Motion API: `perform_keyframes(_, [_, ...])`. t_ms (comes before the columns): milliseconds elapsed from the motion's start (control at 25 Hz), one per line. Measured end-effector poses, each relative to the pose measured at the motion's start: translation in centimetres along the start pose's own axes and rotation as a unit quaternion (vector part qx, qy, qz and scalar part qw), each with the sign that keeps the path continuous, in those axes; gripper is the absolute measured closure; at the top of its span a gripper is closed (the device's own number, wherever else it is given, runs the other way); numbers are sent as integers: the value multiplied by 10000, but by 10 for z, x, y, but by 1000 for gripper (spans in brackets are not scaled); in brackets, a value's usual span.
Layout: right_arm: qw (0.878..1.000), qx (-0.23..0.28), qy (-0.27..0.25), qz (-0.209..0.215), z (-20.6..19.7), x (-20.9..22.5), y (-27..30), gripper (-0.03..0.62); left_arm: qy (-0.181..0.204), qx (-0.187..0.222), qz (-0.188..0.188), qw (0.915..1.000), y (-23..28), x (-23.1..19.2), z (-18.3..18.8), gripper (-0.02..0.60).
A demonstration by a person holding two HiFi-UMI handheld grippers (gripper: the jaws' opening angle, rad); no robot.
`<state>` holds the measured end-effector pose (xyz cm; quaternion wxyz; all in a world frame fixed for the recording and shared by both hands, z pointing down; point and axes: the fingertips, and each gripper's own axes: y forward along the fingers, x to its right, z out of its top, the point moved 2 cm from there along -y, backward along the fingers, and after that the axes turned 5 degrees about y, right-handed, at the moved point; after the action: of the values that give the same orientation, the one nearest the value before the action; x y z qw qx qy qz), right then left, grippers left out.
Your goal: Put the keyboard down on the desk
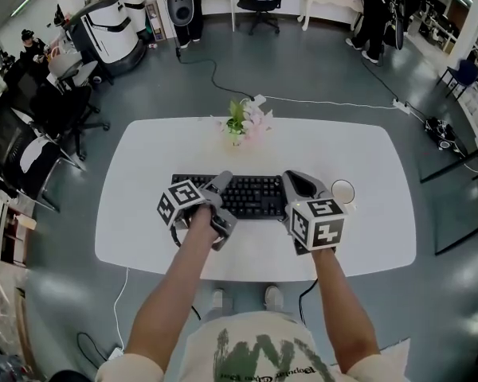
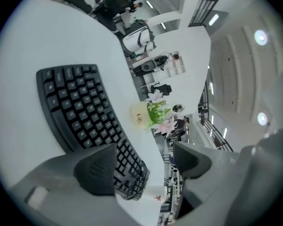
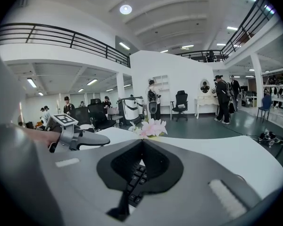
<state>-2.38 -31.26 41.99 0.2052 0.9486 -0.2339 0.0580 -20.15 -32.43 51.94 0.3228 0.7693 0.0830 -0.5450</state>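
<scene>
White oval surface [image 1: 143, 213] carries the black keyboard [image 1: 251, 196], which lies flat near the middle, long side toward the person. Potted pink flowers [image 1: 240, 126] stand behind it, well apart. A white cup [image 1: 343, 191] sits just beside its right end.

Left gripper [image 1: 221, 201]: at the keyboard's left end and rolled to one side. In the left gripper view its jaws [image 2: 146, 161] stand spread. Neither pad presses on anything. The keyboard [image 2: 80, 107] is seen beyond and partly behind one pad, on the surface, with the flower pot [image 2: 148, 113] further off.

Right gripper [image 1: 299, 183]: over the keyboard's right end. In the right gripper view the jaws [image 3: 141, 145] are drawn in, with their tips meeting. A strip of the keyboard's keys [image 3: 134, 182] shows in the hollow between the dark pads, so they appear to be pinching that end. The flowers [image 3: 151, 127] show just past the tips.
</scene>
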Motion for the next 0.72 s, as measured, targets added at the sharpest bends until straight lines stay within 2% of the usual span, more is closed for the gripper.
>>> perform_keyframes(120, [9999, 98, -38, 9, 10, 2, 0, 595, 817, 163, -140, 9964, -5, 20, 18, 231])
perform_keyframes(280, [9997, 217, -107, 16, 22, 3, -5, 595, 1901, 392, -136, 9809, -15, 46, 36, 296])
perform_keyframes(480, [9993, 328, -197, 23, 34, 1, -9, 595, 3203, 443, -149, 9462, -26, 75, 46, 333])
perform_keyframes(720, [9984, 470, -314, 50, 47, -2, -15, 595, 4479, 511, -141, 8925, -38, 102, 47, 424])
